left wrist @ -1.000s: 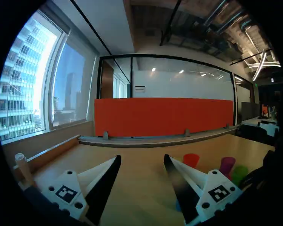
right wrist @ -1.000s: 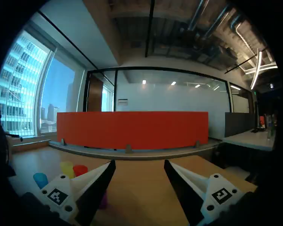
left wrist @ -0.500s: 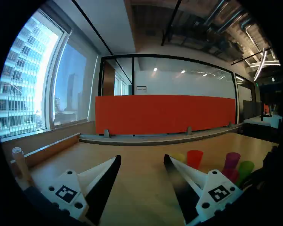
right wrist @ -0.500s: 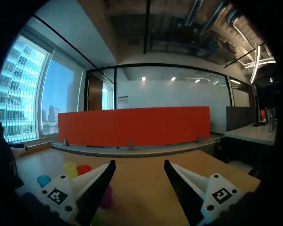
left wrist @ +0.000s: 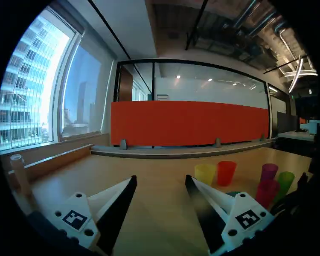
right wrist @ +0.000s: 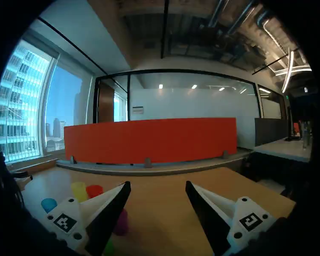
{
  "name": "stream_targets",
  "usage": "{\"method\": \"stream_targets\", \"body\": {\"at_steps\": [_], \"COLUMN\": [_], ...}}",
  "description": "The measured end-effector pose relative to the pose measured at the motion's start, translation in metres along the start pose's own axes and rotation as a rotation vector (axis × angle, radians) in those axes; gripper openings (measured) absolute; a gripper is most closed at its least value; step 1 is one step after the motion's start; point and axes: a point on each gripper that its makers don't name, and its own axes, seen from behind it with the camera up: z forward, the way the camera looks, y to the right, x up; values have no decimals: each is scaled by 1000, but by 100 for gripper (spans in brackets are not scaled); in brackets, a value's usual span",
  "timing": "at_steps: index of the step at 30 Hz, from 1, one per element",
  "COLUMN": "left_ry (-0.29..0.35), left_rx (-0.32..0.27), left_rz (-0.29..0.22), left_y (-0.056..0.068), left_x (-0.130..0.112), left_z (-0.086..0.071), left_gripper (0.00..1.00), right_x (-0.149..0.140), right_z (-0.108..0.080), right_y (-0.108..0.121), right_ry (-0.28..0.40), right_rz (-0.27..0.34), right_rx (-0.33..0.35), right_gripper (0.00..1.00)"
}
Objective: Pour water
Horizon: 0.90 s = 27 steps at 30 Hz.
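Between the fingers (left wrist: 117,202) of the left gripper (left wrist: 160,179), a wide gap with nothing clamped, tips over bare desk (left wrist: 160,164). Just beyond the right-hand tip, a yellow cup (left wrist: 205,173) and a red cup (left wrist: 226,172), upright side by side and nearly touching. Farther right, a purple cup (left wrist: 269,170) with a green cup (left wrist: 285,180) beside it and a pink cup (left wrist: 266,193) in front, all standing close together. A blue cup (left wrist: 233,194) mostly hidden behind that finger. Open wood ahead and to the left, as far as the desk's far edge, closed off there by an orange partition (left wrist: 185,123) on small feet. Along the left side, a raised wooden ledge (left wrist: 53,164) under the window (left wrist: 32,94), and an upright wooden post (left wrist: 18,175) near the corner. On the right gripper (right wrist: 158,184), fingers (right wrist: 205,213) likewise held apart and empty above the desk (right wrist: 160,205). Left of its left-hand finger, the blue cup (right wrist: 49,205) nearest, then the yellow cup (right wrist: 79,190) and red cup (right wrist: 94,190) behind, the red one partly covered by the finger. Straight ahead and rightward, bare wood up to the right edge, then a gap and a second desk (right wrist: 283,151) well apart. Orange partition (right wrist: 151,141) again across the far edge.
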Motion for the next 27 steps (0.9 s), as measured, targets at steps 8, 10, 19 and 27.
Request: {"method": "stream_targets", "body": {"at_steps": [8, 10, 19, 27], "left_ry": [12, 13, 5, 8], "left_rx": [1, 1, 9, 8], "left_rz": [-12, -16, 1, -1], "left_y": [-3, -3, -7, -9], "left_x": [-5, -5, -11, -10], "left_z": [0, 0, 0, 0], "left_gripper": [84, 84, 84, 84], "right_x": [6, 8, 6, 6], "right_z": [-2, -2, -4, -6], "right_y": [-1, 0, 2, 3], "right_ry": [2, 4, -8, -15], "right_rz": [0, -3, -13, -14], "right_rx": [-3, -6, -14, -17], "right_gripper": [99, 99, 99, 99]}}
